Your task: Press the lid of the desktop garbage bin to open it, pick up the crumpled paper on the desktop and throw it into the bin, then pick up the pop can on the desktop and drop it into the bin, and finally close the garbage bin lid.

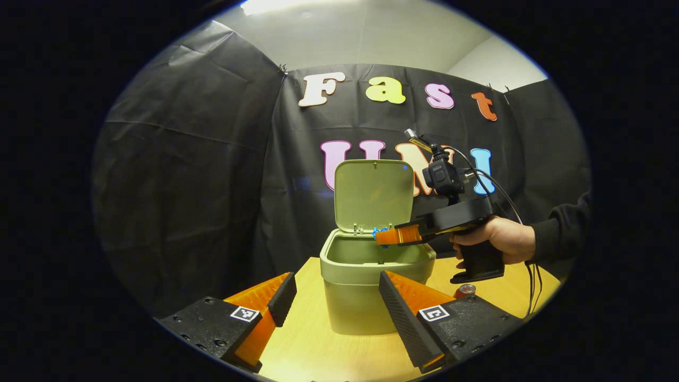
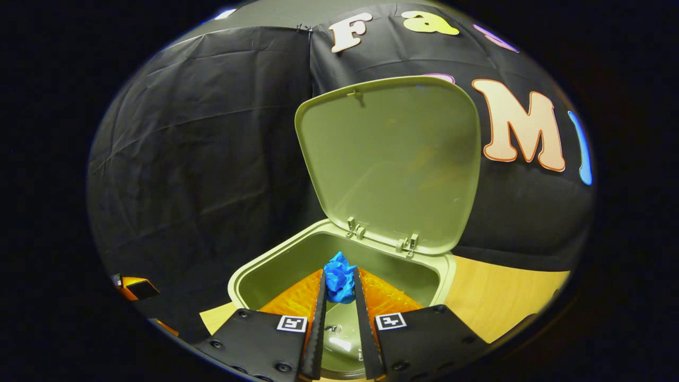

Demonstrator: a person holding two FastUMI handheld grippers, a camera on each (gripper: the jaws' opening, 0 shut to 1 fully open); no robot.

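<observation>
A pale green desktop bin (image 1: pixel 371 286) stands on the wooden table with its lid (image 1: pixel 374 195) swung up and open. My right gripper (image 1: pixel 380 235) is held by a hand over the bin's mouth, shut on a blue crumpled paper (image 2: pixel 339 278). In the right gripper view the paper is pinched between the fingers above the bin's rim (image 2: pixel 249 265), with the lid (image 2: pixel 392 159) upright behind it. My left gripper (image 1: pixel 334 289) stands open in front of the bin, nothing between its fingers. The top of a pop can (image 1: pixel 465 290) peeks out to the right of the bin.
The wooden table (image 1: pixel 313 345) runs under the bin and stretches to the right (image 2: pixel 504 297). Black cloth walls close off the back and left. A person's hand and dark sleeve (image 1: pixel 562 233) reach in from the right, with a cable hanging below.
</observation>
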